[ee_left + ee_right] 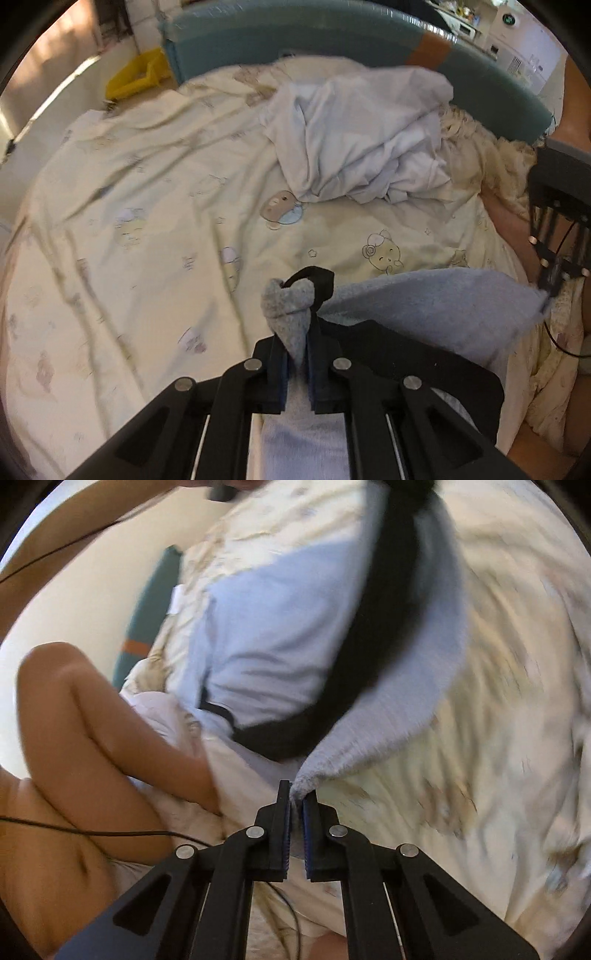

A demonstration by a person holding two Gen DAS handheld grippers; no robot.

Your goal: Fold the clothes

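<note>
Both tongs are clamped on 1 grey fleece garment (424,306): the left gripper (297,354) on a bunched corner with black trim, the right gripper (295,812) on another corner. The garment is stretched between them above a cartoon-print bedsheet (147,221); a crumpled white garment (362,147) is seen beyond.

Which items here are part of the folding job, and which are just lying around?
In the job:
- grey-blue garment with black trim, pinched at two corners
- left gripper, shut on it
- right gripper, shut on it
- crumpled white clothes pile, probably next

Lying about:
- cartoon-print bed cover
- yellow bin on the floor
- teal headboard
</note>
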